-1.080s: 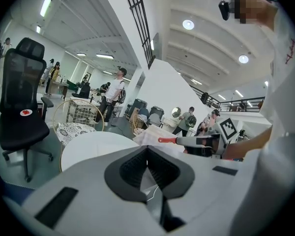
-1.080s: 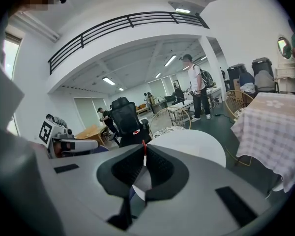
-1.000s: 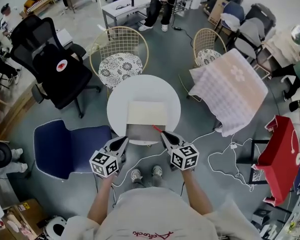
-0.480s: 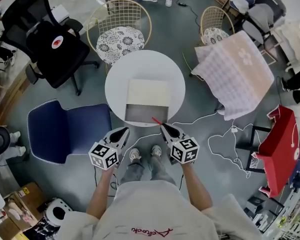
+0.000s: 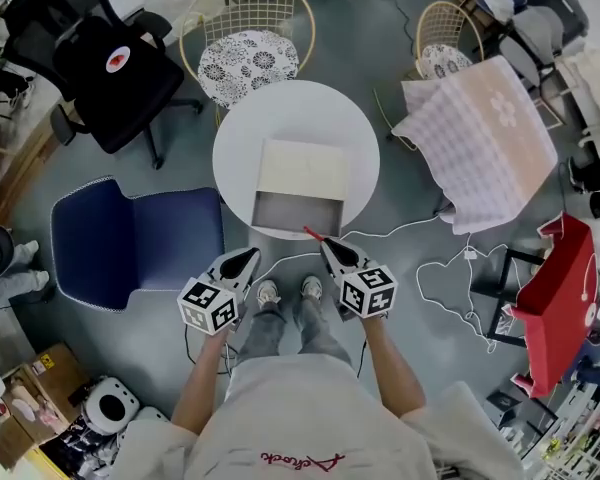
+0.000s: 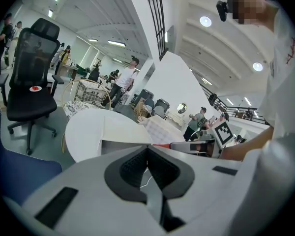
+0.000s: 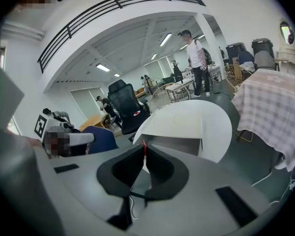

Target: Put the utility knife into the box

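as right gripper (image 5: 325, 242) holds knife (image 5: 311, 232), box (image 5: 300, 171) tops table (image 5: 244, 140) — chairs (image 5: 130, 243) around

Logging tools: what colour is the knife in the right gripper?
The utility knife is red; head view shows it best.

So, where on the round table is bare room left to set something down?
The round table is bare in a crescent left of the open box, another on its right toward the checked cloth, and a wider strip beyond the lid, near the wire chair. The near edge is crowded: the box reaches the rim there.
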